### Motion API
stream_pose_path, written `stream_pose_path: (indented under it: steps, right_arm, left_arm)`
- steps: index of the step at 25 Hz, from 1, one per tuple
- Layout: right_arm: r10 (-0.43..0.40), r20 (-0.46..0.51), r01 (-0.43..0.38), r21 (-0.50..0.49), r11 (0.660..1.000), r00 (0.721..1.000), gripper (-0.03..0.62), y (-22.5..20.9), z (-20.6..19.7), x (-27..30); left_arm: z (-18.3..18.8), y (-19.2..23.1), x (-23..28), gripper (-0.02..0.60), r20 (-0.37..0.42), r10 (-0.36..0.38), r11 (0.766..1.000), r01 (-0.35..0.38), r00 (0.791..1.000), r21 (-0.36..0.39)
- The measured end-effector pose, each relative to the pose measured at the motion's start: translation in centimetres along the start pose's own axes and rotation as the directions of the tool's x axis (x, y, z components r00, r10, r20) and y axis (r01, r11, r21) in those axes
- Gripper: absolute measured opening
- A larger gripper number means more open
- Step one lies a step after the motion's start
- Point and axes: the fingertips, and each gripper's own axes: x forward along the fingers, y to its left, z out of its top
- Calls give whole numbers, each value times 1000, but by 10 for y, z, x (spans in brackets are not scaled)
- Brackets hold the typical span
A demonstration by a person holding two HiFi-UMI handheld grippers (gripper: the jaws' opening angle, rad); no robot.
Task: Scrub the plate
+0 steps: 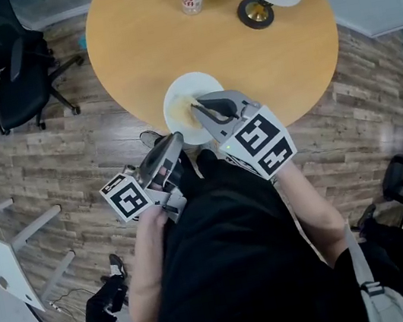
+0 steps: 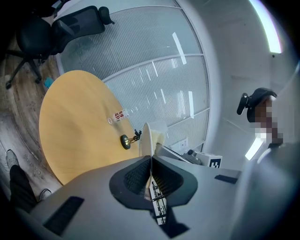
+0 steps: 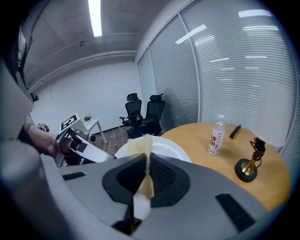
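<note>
Head view puts the plate [image 1: 179, 100] at the near edge of the table [image 1: 135, 45], face up towards me and apparently tilted. I cannot tell whether its far rim rests on the wood.

Left gripper view shows the plate [image 2: 146, 138] edge-on, its rim running straight into the closed jaws of the left gripper [image 2: 151, 163]. That gripper [image 1: 174, 139] clamps the near-left rim and serves as the holder.

Right gripper view has the right gripper [image 3: 146, 161] shut on a tan fibrous pad [image 3: 142, 149] that stands up past the jaw tips. The plate [image 3: 166, 149] lies directly ahead of and just below those tips, with the pad's fringe over its near part. From above, the right gripper [image 1: 198, 108] reaches in from the near right, over the plate's right half.

Finding: the plate face lies straight along the right jaws' line. The pad appears to touch it, though contact is not confirmed. In my judgement the scrub stroke should run across the face, away from the clamped rim, while the left grip stays firm.
</note>
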Motion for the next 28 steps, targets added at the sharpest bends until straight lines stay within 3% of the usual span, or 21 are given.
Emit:
stream_pose_path:
  steps: [8,16,20,28]
  right_arm:
    - [72,4,-72,35,997,997,26,29,-6,1]
    - [-27,10,26,73,997,1000,27,-28,-7,-9]
    - [-20,20,18,110,994,1000,28,-39,-9,-16]
    - [50,25,-53,158,986,998,28,-24,-18,-22]
  left_arm:
    - [2,5,-4,21,33,24,999,-23,999,-24]
    - [3,-9,1,20,9,-26,999,26,1000,23]
    - [2,-13,5,20,-4,-30,999,31,1000,34]
    - [12,-5,-1,21,81,-27,999,31,996,-43]
